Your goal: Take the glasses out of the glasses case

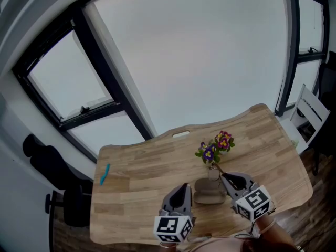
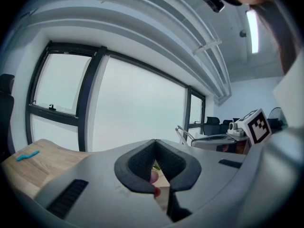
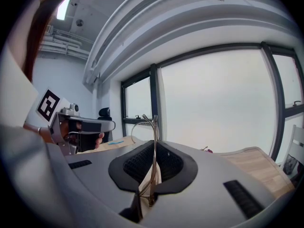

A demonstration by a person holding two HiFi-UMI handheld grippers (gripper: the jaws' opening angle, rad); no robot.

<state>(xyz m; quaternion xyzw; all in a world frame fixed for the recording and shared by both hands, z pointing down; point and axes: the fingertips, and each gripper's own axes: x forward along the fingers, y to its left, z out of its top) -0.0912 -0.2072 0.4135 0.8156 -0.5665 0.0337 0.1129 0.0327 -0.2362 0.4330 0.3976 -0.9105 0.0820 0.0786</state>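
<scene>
**Glasses clamped in right gripper (image 3: 155, 142), clear of case**

Glasses (image 3: 154, 127), one thin metal-framed pair, stand edge-on between the right gripper's black ribbed pads, which press on the frame from both sides. One rim and the top of the frame stick up above the jaw tips. The pair is held in the air, above and just right of the case (image 1: 209, 192).

The left gripper (image 2: 155, 141) has its jaws closed tip to tip. Something pink and red shows through the gap below the tips, but what it is cannot be told, and nothing can be seen gripped there.

One grey-beige case lies on the wooden table (image 1: 136, 193), between the two grippers and near the front edge. One small bunch of purple, pink and yellow flowers (image 1: 215, 147) stands just behind it. One teal item (image 1: 105, 173) lies well apart, near the table's left edge.

The only print in sight is on the two cubes, one per gripper: the left cube (image 1: 170, 228) and the right cube (image 1: 254, 201) each carry black-and-white square markers, patterns rather than letters.
</scene>
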